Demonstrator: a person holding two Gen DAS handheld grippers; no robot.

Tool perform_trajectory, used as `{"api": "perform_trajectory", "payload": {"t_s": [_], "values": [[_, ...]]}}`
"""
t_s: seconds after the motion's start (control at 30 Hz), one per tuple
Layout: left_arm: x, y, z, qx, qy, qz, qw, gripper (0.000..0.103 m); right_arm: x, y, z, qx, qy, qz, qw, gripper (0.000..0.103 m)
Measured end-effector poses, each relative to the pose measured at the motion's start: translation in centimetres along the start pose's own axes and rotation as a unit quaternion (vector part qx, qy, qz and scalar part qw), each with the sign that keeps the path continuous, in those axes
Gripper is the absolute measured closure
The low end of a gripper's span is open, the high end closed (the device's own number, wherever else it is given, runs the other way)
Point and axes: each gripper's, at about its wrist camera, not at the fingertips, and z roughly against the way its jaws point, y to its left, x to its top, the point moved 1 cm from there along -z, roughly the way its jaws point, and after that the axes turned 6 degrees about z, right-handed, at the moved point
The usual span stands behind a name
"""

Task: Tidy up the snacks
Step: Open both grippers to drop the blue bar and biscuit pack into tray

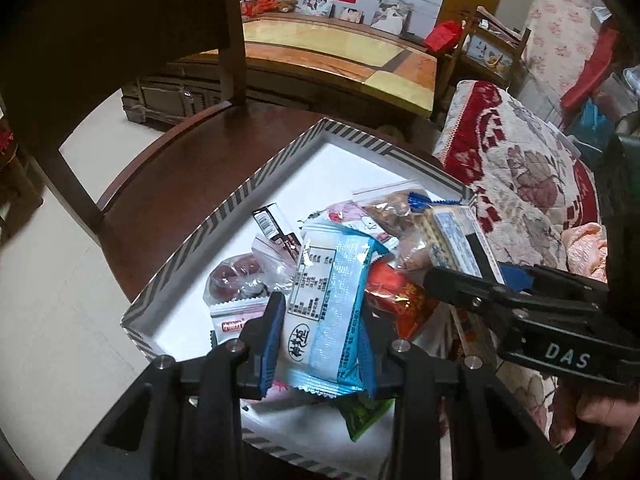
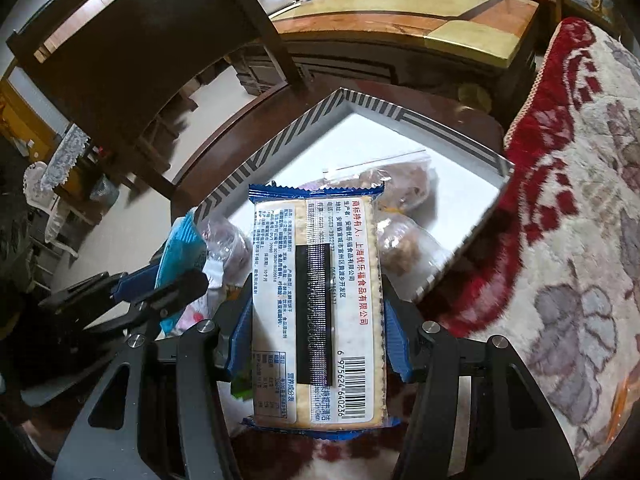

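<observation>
The left gripper (image 1: 320, 320) clamps a light-blue snack packet (image 1: 328, 304) between its blue pads, held above the near half of the striped-rim box (image 1: 224, 208), over the heap of snacks there. The right gripper (image 2: 316, 320) grips a cracker pack (image 2: 316, 304) by its long sides, above the box's near right edge, just beside the floral cushion (image 2: 568, 240). The box's far corner shows bare white floor. The box sits on a dark wooden chair seat (image 1: 168, 200), whose edge curves beyond the box's left rim.
</observation>
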Motion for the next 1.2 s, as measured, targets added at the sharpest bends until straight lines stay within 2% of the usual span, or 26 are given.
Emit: {"api": "perform_trajectory", "payload": {"t_s": [0.33, 0.57, 0.73, 0.8, 0.87, 0.97, 1.2], "values": [[0.5, 0.5, -2.1, 0.007, 0.010, 0.005, 0.9999, 0.068, 1.5, -0.5, -3.6, -0.016, 0.025, -0.009, 1.000, 0.048], [0.5, 0.7, -3.3, 0.009, 0.019, 0.010, 0.9997, 0.068, 2.0, -0.4, -5.1, -0.010, 0.027, -0.016, 0.999, 0.048], [0.4, 0.7, -3.5, 0.015, 0.019, 0.016, 0.9996, 0.067, 1.9, -0.5, -4.8, 0.006, 0.027, -0.028, 0.999, 0.043], [0.3, 0.9, -3.6, 0.012, 0.023, 0.023, 0.9994, 0.062, 1.9, -0.5, -4.3, 0.009, 0.021, -0.034, 0.999, 0.043], [0.2, 1.0, -3.4, 0.012, 0.022, 0.025, 0.9994, 0.050, 1.8, -0.6, -3.4, 0.010, 0.013, -0.041, 0.999, 0.043], [-0.2, 0.7, -3.0, 0.020, 0.018, 0.019, 0.9995, 0.044, 1.4, -0.5, -2.0, 0.009, 0.002, -0.040, 0.999, 0.043], [-0.5, 0.0, -1.6, 0.027, 0.002, 0.010, 0.9996, 0.035, -0.4, -0.4, -0.1, 0.009, -0.007, -0.043, 0.999, 0.043]]}}
